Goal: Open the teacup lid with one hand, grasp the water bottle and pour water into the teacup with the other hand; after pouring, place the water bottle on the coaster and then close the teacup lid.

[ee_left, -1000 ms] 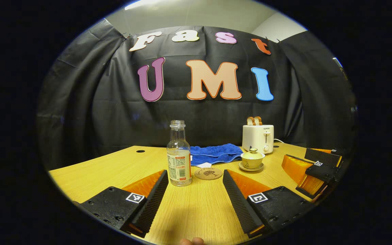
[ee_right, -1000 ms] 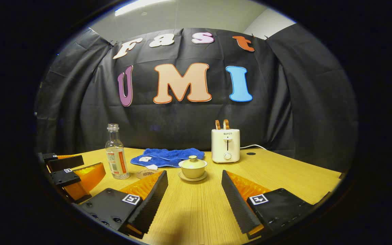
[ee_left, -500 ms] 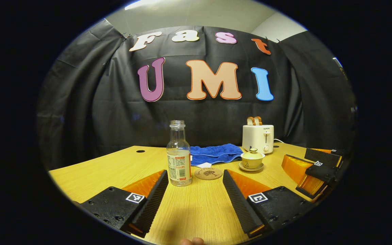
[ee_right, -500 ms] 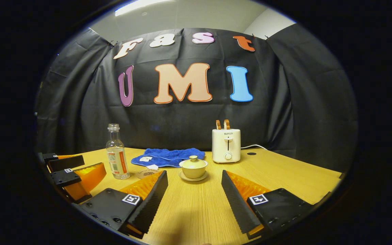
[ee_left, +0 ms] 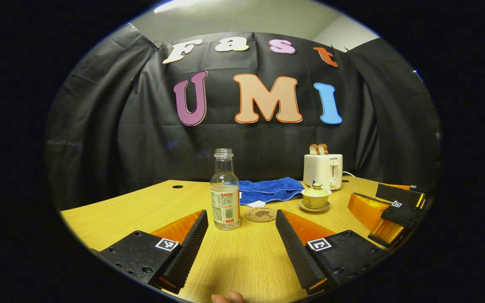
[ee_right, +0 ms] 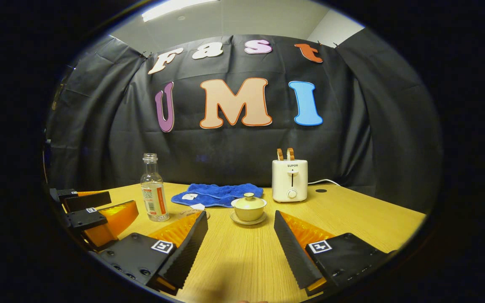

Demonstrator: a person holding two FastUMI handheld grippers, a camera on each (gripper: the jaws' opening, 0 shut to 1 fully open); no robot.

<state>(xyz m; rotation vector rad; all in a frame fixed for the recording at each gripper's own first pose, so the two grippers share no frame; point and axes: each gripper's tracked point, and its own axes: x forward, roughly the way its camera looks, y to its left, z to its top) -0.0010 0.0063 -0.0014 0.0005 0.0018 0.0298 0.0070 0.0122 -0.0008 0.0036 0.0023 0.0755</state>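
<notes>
A clear water bottle (ee_left: 225, 194) with no cap stands upright on the wooden table, just ahead of my open left gripper (ee_left: 241, 246) and slightly left of its centre line. A round brown coaster (ee_left: 260, 214) lies right beside the bottle. A yellow lidded teacup (ee_left: 315, 197) sits on its saucer further right. In the right gripper view the teacup (ee_right: 249, 206) stands straight ahead of my open right gripper (ee_right: 240, 246), lid on, and the bottle (ee_right: 154, 195) is at the left. Both grippers hold nothing.
A blue cloth (ee_left: 270, 190) lies behind the coaster, and a white toaster (ee_left: 323, 170) with bread in it stands at the back. The other gripper (ee_left: 390, 206) hovers at the right of the left gripper view. The table's far edge meets the black cloth wall.
Both views have shifted slightly: the bottle, cup and toaster have slid a little to the right in each, so both grippers have turned or drifted slightly left. Nothing was grasped.
</notes>
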